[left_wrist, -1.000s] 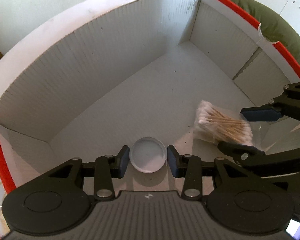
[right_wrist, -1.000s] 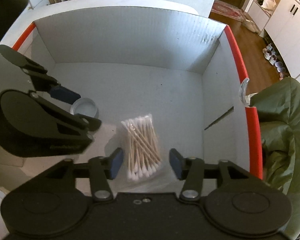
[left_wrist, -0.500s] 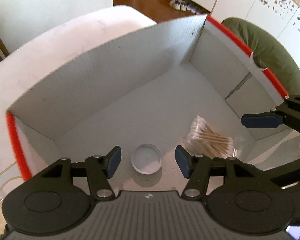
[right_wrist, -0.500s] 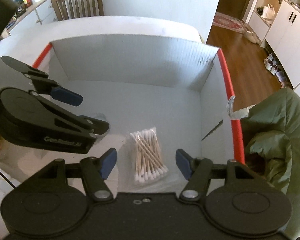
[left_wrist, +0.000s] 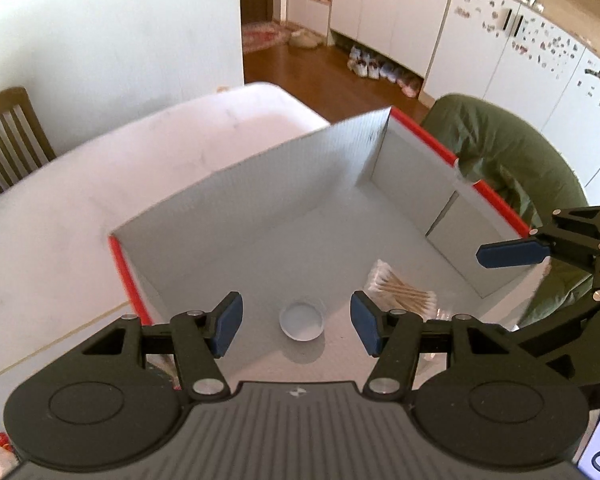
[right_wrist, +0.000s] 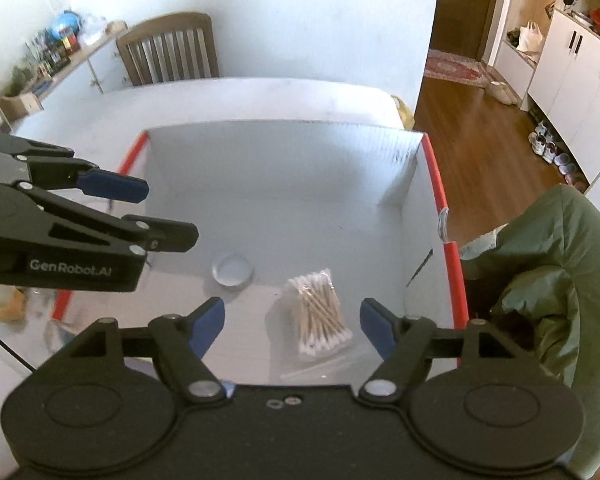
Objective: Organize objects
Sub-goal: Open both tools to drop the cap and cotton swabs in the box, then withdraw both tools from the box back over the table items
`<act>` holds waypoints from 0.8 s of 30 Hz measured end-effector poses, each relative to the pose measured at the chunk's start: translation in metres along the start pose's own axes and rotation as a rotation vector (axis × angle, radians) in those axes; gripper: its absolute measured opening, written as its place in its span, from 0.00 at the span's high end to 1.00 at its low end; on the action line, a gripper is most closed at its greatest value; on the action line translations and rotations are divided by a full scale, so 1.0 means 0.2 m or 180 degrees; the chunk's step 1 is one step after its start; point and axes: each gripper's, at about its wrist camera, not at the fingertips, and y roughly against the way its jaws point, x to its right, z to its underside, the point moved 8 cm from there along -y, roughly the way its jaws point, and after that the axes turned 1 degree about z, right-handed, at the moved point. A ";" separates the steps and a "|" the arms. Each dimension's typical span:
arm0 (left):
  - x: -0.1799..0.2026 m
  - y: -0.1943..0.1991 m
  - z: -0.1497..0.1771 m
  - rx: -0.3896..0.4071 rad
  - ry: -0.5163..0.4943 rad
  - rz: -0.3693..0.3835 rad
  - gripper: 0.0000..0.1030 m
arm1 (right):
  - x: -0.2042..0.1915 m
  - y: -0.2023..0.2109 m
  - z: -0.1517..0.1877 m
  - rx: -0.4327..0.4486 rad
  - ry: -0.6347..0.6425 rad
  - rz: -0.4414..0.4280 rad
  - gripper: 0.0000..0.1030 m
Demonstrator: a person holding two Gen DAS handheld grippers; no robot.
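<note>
Cotton swab bag (right_wrist: 318,312), long axis 11-to-5, is seen at 12 o'clock between the empty, opening right tool (right_wrist: 292,326); left tool (left_wrist: 296,322) is held half-wide, empty.

A round white lid (left_wrist: 302,319) lies flat in the box (left_wrist: 260,184), near a bagged, seemingly sealed, cotton-swab bundle (right_wrist: 319,310).

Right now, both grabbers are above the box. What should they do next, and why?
Probably lift both clear of the box. The round lid and the cotton swabs lie on its floor. The left gripper holds nothing, and the right gripper, its jaws opening, holds nothing either.
</note>
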 end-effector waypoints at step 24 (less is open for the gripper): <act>-0.20 0.63 0.44 0.0583 0.0121 0.0059 0.20 | -0.40 0.32 0.16 0.0582 -0.0197 -0.0176 0.01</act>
